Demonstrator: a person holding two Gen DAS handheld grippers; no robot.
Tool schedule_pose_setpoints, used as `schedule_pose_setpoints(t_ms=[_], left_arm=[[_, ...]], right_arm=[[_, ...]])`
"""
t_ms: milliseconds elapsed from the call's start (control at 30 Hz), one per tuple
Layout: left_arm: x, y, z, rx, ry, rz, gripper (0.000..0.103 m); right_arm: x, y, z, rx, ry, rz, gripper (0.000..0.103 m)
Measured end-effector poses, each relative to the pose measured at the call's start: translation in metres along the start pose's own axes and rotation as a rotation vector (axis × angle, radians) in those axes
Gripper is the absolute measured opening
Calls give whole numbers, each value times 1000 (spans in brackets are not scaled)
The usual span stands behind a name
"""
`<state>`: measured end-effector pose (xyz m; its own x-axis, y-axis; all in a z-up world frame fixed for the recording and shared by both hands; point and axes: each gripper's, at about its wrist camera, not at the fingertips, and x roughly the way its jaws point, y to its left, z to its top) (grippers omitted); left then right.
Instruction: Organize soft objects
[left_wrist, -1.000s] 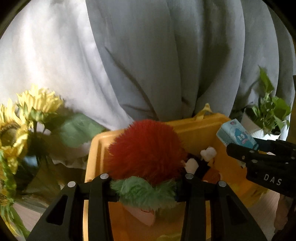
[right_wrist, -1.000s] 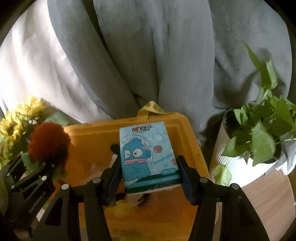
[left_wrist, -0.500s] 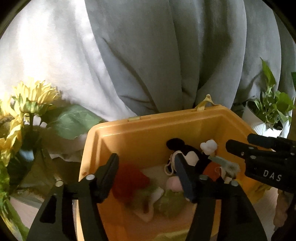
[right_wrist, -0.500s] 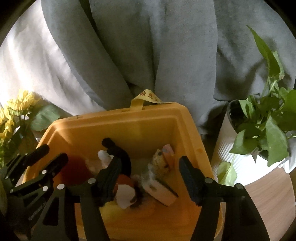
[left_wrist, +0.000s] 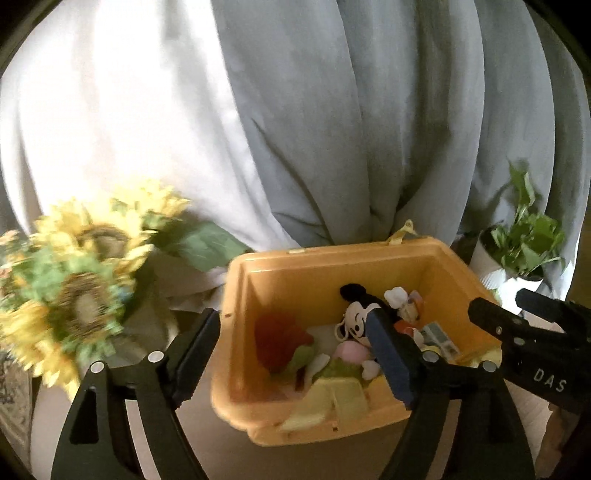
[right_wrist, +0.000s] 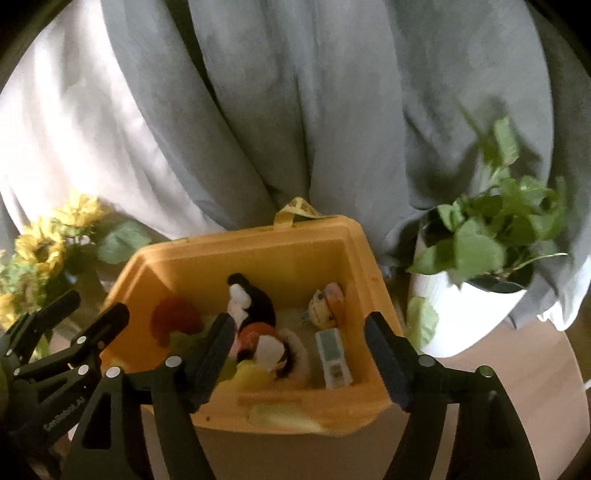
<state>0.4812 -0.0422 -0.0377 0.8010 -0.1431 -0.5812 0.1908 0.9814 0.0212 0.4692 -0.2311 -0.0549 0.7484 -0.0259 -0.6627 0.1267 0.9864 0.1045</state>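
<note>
A yellow bin holds several soft toys. The red fluffy plush lies at its left side with a green frill beneath. A black-and-white mouse plush lies in the middle. The blue tissue pack rests flat at the right. My left gripper hovers above the bin's near left corner, its jaws opening with nothing held between them. My right gripper hangs over the near rim, its jaws also opening and empty.
A bunch of sunflowers stands left of the bin. A leafy plant in a white pot stands to its right on a wooden tabletop. Grey and white curtains hang close behind.
The left gripper let go of the red plush and the right one the tissue pack; both now lie in the bin. Both grippers have opened wider and pulled back and up.
</note>
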Motion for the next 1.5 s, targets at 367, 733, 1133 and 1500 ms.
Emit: schedule_pose_setpoints(t_ms=[367, 733, 1133, 1500], left_arm=[[-97, 9, -16, -38, -98, 56, 101], [-158, 2, -45, -27, -124, 75, 103], [-228, -26, -75, -42, -156, 114, 103], [-292, -52, -113, -48, -184, 147, 103]], right_arm=[[-94, 14, -24, -23, -120, -30, 86], [-166, 11, -64, -4, -200, -106, 96], [-221, -9, -97, -1, -226, -58, 96], [-274, -30, -135, -13, -243, -46, 96]])
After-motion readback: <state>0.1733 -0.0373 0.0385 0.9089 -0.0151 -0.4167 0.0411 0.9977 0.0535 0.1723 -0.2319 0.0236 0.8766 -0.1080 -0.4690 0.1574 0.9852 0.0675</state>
